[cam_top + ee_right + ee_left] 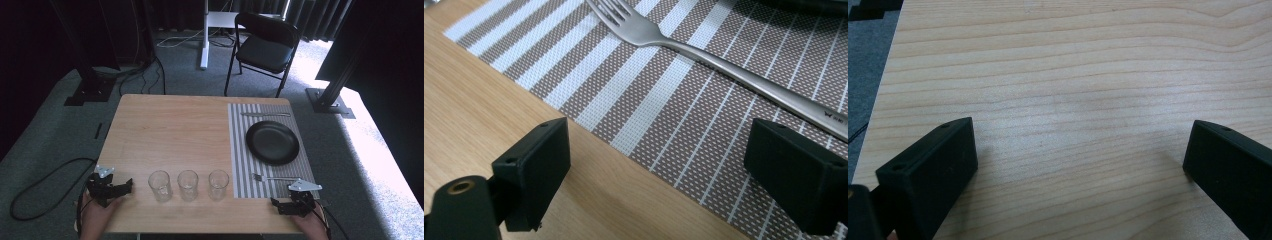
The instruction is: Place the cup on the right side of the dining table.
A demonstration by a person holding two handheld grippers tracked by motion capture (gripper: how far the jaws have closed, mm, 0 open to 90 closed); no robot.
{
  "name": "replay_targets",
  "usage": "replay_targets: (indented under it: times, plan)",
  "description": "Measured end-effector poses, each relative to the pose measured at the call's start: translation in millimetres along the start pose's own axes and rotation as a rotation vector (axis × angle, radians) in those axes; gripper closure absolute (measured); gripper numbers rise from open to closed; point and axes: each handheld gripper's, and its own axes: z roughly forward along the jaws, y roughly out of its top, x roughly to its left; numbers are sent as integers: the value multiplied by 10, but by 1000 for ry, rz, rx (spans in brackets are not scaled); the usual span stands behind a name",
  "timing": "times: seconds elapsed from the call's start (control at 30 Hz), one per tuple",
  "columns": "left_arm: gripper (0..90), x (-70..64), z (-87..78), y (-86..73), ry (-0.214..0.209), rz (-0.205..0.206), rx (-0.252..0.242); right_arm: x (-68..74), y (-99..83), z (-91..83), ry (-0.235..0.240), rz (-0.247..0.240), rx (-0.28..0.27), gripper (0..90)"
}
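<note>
Right gripper view: right gripper, jaws apart, beside slim silver metal fork.
Left gripper: jaws apart, empty.
Advice: straddle fork's handle squarely, then close.

Two black grippers: left gripper, right gripper. Blocky matte jaws with small screw holes, grey three-cornered plates on top, thin black cables trailing.

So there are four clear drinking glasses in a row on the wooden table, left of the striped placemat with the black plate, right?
Not quite: the high view shows three clear drinking glasses in that row, not four. They do stand on the wooden table, left of the striped placemat with the black plate.
</note>
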Motion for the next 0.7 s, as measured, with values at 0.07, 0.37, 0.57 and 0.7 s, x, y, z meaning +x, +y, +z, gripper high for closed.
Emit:
replay_targets:
  times: [0.07,0.37,0.57,0.7]
  plan:
    - [11,0,0,0,0,0,0,23,3,6,-13,-20,8,106]
    - [11,6,1,2,-5,7,1,17,-1,1,-7,-25,9,108]
    - [11,12,1,1,-11,13,1,25,30,3,-11,-17,34,107]
    - [11,13,3,3,-13,15,1,29,41,4,-13,-16,42,107]
